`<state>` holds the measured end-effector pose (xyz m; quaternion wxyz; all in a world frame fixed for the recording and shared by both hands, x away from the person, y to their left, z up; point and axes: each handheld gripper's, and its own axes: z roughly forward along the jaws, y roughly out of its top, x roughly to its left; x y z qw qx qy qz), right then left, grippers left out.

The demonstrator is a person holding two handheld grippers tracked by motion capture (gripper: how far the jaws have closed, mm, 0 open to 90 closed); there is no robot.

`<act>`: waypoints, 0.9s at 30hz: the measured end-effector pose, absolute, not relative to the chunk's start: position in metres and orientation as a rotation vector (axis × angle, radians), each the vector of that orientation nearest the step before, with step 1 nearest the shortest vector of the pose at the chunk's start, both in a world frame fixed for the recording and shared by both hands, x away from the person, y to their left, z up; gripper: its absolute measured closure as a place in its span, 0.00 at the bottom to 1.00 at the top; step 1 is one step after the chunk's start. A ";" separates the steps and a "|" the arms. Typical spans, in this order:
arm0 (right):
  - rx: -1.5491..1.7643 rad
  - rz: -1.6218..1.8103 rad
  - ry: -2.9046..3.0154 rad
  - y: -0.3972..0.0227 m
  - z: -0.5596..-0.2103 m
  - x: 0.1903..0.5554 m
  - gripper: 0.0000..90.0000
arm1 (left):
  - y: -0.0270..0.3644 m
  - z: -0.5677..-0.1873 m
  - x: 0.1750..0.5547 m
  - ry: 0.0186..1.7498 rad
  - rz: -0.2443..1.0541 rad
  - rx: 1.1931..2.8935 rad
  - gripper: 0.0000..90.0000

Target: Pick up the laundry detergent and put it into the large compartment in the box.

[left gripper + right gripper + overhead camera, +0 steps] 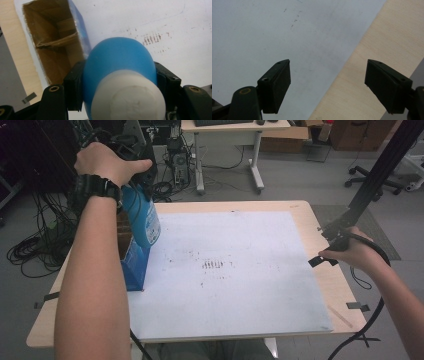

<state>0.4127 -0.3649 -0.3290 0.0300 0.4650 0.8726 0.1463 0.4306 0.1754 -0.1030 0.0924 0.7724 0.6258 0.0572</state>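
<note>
High view: The left gripper (131,167) is raised over the table's left edge, gripped from above by the left hand (107,162). A blue bottle (142,217) hangs from it, long axis near vertical, base downward. Directly beneath stands an open-topped blue carton (134,265) at the left margin of the white mat (230,270). The bottle base sits just above the carton rim. The right hand (352,252) holds its gripper at the table's right edge, well apart from bottle and carton; the left hand is the nearer one.

Left gripper view: The jaws are clamped on the bottle (120,65) just below its white cap (128,97), one pad at each side. The carton mouth (56,42) lies beyond and to the left, brown interior exposed and unoccupied. Judged next move: shift toward that opening, keeping the bottle upright, then lower.

Right gripper view: The right gripper (327,87) has its jaws spread wide with nothing between them, above the mat edge and bare wood (387,42).
</note>
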 end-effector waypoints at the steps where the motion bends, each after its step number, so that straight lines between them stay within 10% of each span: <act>1: 1.434 0.450 2.691 -0.365 -0.329 0.413 0.23 | 0.178 -0.102 0.430 1.865 0.174 2.290 0.41; 27: 1.455 0.439 2.680 -0.369 -0.329 0.415 0.23 | 0.228 -0.095 0.424 2.009 0.254 2.169 0.42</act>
